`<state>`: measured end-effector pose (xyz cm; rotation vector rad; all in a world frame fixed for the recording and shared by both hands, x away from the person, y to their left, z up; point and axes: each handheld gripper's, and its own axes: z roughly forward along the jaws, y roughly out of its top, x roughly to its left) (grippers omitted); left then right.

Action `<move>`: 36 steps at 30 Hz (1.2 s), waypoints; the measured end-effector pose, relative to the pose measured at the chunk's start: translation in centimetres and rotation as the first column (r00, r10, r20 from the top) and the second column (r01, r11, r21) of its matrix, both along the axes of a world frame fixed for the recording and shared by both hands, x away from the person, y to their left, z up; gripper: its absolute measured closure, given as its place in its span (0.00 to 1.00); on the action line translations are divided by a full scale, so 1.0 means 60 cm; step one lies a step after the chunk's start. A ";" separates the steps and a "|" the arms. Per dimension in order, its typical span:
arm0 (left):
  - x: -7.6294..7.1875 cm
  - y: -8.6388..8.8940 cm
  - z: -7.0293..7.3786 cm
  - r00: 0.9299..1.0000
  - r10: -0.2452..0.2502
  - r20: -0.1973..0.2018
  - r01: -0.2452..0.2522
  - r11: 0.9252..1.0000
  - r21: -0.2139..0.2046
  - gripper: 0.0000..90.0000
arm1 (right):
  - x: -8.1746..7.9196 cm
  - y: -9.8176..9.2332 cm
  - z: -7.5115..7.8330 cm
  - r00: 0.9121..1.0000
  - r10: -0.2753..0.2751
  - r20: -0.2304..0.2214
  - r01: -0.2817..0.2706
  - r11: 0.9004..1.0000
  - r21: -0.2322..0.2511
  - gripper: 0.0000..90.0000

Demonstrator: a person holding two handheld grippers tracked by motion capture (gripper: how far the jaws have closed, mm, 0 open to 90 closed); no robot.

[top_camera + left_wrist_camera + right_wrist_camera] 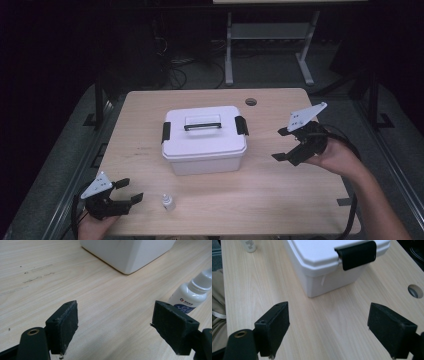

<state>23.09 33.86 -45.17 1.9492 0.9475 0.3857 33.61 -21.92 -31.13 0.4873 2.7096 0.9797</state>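
Standing upright at the lower middle of the high view, small white dropper bottle (168, 202) sits just right of the left gripper (131, 190), jaws spread and empty; right gripper (283, 150), also spread and empty, hovers well apart beside the white lidded box (204, 140) on the table (280, 200).

A white lidded box (205, 140) sits at the centre of the wooden surface (280, 200), lid closed, with a black latch at its 9 o'clock end, another at its 3 o'clock end, and a handle on top. A small white bottle (168, 202) stands upright at 7 o'clock from the box, well apart from it. The left tongs (128, 191) hang at 9 o'clock from the bottle, near it, jaws spread. The right tongs (283, 144) hang at 3 o'clock from the box, jaws spread, gripping nothing.
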 end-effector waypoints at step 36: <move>0.001 0.007 -0.002 1.000 0.005 0.002 -0.005 1.000 -0.012 0.23 | 0.088 0.166 0.051 0.985 0.175 0.000 -0.174 0.980 -0.094 0.20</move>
